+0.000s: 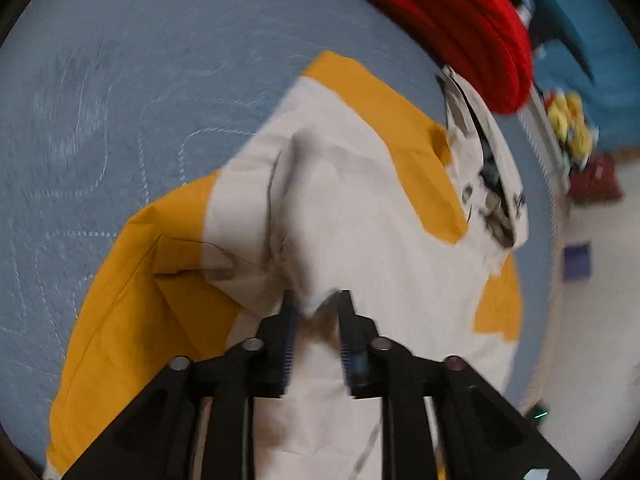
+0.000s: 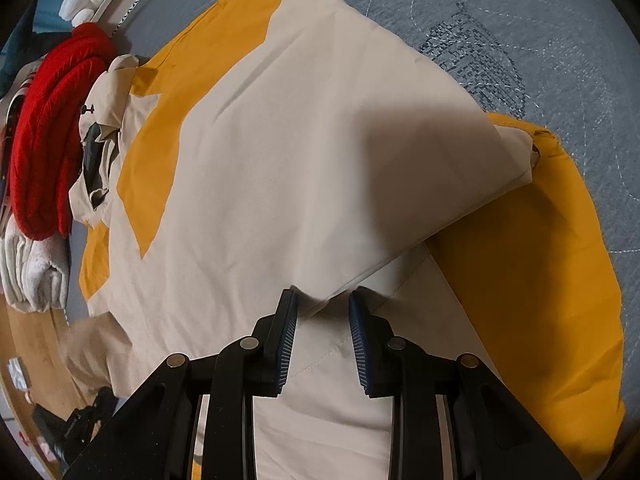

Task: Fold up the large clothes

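Observation:
A large beige and mustard-yellow jacket (image 1: 360,208) lies spread on a blue quilted surface (image 1: 120,100); it also fills the right wrist view (image 2: 280,140). My left gripper (image 1: 318,304) has its fingers partly apart with a raised fold of the beige fabric between the tips; the view is blurred. My right gripper (image 2: 323,300) stands open over the jacket's folded edge, with a fabric edge between the fingertips. A yellow sleeve (image 2: 540,280) lies to the right. The collar (image 2: 104,128) points toward the far end.
A rolled red knit garment (image 1: 460,28) lies beyond the collar and also shows in the right wrist view (image 2: 52,132). Folded white cloth (image 2: 36,272) sits beside it. The surface's edge (image 1: 548,184) runs on the right, with floor and toys beyond.

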{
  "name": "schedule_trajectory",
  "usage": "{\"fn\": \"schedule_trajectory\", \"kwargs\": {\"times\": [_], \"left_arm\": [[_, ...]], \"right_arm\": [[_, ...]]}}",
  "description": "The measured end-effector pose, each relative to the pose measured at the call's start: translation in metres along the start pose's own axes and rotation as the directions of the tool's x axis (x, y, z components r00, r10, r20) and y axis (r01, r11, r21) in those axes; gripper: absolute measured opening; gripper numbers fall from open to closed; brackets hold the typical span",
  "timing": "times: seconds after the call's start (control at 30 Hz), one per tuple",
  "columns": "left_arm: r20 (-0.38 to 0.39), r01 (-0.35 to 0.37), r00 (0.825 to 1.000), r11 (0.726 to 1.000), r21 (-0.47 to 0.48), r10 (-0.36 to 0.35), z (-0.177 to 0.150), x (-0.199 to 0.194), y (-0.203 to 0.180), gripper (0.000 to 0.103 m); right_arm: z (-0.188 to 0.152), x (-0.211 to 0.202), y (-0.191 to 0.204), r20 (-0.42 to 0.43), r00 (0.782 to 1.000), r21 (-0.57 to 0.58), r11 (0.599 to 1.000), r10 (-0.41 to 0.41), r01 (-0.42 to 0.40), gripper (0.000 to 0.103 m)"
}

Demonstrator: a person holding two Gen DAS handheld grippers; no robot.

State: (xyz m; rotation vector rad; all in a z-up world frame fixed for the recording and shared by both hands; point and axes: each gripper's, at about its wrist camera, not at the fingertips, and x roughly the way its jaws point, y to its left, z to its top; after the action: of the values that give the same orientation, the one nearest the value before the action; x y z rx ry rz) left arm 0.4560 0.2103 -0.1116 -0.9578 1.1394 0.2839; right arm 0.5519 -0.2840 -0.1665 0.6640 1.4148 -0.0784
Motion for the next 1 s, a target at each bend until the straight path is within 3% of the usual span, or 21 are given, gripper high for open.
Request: {"fn": "schedule_trajectory", "kwargs": {"times": [0.07, 0.13, 0.27, 0.33, 0.4, 0.43, 0.47, 0.57, 0.63, 0.7, 0.77, 0.83, 0.93, 1.0], "left_arm": [[-0.021, 0.075, 0.997, 0.993, -0.094, -0.077, 0.011, -0.001, 0.012, 0.025], [-0.031, 0.105, 0.993, 0.984, -0.143, -0.111, 0.021, -0.002, 0.022, 0.028], [-0.072, 0.119, 0.988, 0.973, -0.198, -0.135, 0.03, 0.007, 0.036, 0.033], [-0.095, 0.097, 0.989, 0.976, -0.196, -0.117, 0.028, 0.013, 0.037, 0.032], [-0.114, 0.063, 0.99, 0.985, -0.158, -0.082, 0.026, 0.016, 0.036, 0.026], [-0.117, 0.053, 0.991, 0.991, -0.124, -0.067, 0.025, 0.016, 0.034, 0.009], [-0.11, 0.042, 0.993, 0.996, -0.078, -0.05, 0.025, 0.017, 0.028, 0.0], [-0.021, 0.025, 0.999, 0.999, 0.046, -0.024, 0.029, 0.001, 0.011, 0.0], [0.039, 0.033, 0.998, 0.99, 0.14, -0.039, 0.029, -0.015, -0.006, 0.0], [0.055, -0.013, 0.998, 0.982, 0.188, 0.003, 0.028, -0.015, -0.016, 0.001], [0.051, -0.124, 0.992, 0.974, 0.19, 0.117, 0.03, -0.006, -0.011, 0.002], [0.092, -0.184, 0.981, 0.968, 0.171, 0.17, 0.029, -0.008, -0.011, 0.002], [0.206, -0.219, 0.964, 0.94, 0.26, 0.168, 0.025, -0.029, -0.03, 0.002], [0.221, -0.193, 0.967, 0.933, 0.305, 0.128, 0.022, -0.033, -0.038, 0.002]], "right_arm": [[0.0, 0.0, 0.0, 0.002, 1.0, 0.002, 1.0, -0.003, 0.003, 0.028], [0.0, 0.0, 0.001, 0.005, 1.0, 0.006, 1.0, -0.01, 0.01, 0.028], [-0.005, -0.008, 0.005, 0.021, 0.999, 0.003, 0.999, -0.037, 0.037, 0.028], [-0.011, -0.021, 0.013, 0.084, 0.994, -0.026, 0.997, -0.064, 0.067, 0.028], [-0.019, -0.039, 0.022, 0.184, 0.978, -0.048, 0.993, -0.096, 0.106, 0.028], [-0.023, -0.049, 0.03, 0.244, 0.965, -0.072, 0.99, -0.099, 0.119, 0.029], [-0.025, -0.056, 0.036, 0.282, 0.955, -0.097, 0.988, -0.09, 0.122, 0.029], [-0.025, -0.069, 0.054, 0.36, 0.933, -0.189, 0.978, -0.019, 0.093, 0.03], [-0.018, -0.066, 0.057, 0.347, 0.937, -0.229, 0.972, 0.031, 0.053, 0.034], [-0.008, -0.058, 0.049, 0.308, 0.95, -0.201, 0.98, 0.047, 0.016, 0.035], [0.002, -0.045, 0.031, 0.263, 0.965, -0.124, 0.992, 0.008, 0.026, 0.036], [0.012, -0.029, 0.004, 0.216, 0.974, -0.018, 0.998, -0.062, 0.067, 0.036], [0.019, -0.022, -0.018, 0.175, 0.981, 0.066, 0.996, -0.078, 0.067, 0.035], [0.02, -0.027, -0.013, 0.178, 0.978, 0.056, 0.994, -0.105, 0.096, 0.035]]}}
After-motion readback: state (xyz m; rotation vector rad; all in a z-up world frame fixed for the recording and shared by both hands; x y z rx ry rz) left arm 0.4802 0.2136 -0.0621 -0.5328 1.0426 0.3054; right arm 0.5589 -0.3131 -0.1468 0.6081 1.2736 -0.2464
